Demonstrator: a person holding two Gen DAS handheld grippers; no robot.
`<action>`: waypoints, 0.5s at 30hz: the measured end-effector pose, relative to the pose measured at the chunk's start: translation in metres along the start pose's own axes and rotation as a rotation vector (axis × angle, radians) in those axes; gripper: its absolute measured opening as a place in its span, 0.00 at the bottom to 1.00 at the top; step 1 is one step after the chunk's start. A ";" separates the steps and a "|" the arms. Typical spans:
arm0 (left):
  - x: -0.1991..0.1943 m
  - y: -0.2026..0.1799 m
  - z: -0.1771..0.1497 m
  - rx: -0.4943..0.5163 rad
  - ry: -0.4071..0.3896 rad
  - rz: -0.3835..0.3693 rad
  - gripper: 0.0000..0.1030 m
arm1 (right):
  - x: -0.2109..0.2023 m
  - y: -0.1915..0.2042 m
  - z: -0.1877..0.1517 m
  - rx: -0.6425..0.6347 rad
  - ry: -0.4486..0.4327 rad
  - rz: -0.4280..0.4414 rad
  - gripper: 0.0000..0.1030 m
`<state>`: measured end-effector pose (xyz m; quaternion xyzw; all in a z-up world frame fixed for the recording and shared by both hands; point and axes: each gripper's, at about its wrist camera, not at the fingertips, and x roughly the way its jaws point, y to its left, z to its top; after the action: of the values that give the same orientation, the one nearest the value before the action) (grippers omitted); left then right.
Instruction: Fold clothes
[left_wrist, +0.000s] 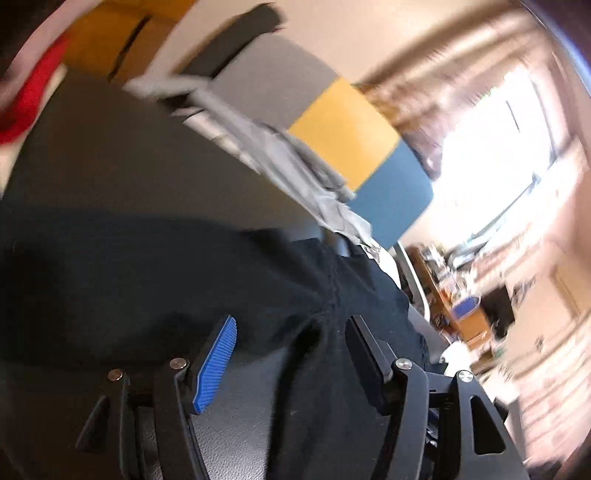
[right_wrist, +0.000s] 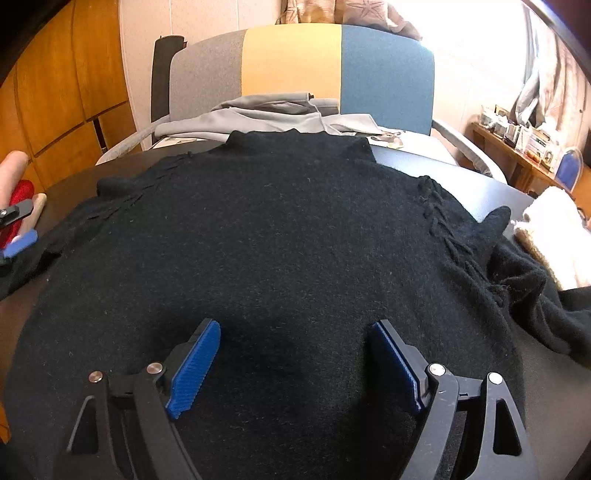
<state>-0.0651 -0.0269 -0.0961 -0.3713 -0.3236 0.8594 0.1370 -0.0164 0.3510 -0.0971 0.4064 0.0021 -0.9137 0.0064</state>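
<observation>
Black sweater (right_wrist: 280, 236) lies flat on dark table (right_wrist: 476, 188), filling frame centre. Soft, limp knit, probably light, will sag. My right gripper (right_wrist: 295, 354) wide, empty over hem; left gripper (left_wrist: 291, 343) wide over sleeve. Pinch sleeve cuff or shoulder seam.

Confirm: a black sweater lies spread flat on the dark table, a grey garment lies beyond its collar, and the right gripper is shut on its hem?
Not quite. In the right wrist view the right gripper is open above the black sweater, gripping nothing. The rest holds.
</observation>
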 end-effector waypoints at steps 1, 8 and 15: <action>-0.001 0.005 -0.001 -0.014 -0.004 0.012 0.61 | 0.000 0.000 0.000 -0.003 -0.001 -0.004 0.83; 0.027 -0.042 -0.006 0.118 0.052 -0.070 0.61 | 0.003 0.000 0.001 0.005 0.007 -0.002 0.85; 0.122 -0.122 -0.004 0.256 0.156 -0.074 0.61 | 0.007 -0.011 0.013 0.006 0.066 0.121 0.94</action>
<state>-0.1465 0.1249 -0.0848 -0.4042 -0.2133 0.8566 0.2395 -0.0315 0.3621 -0.0936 0.4356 -0.0252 -0.8977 0.0603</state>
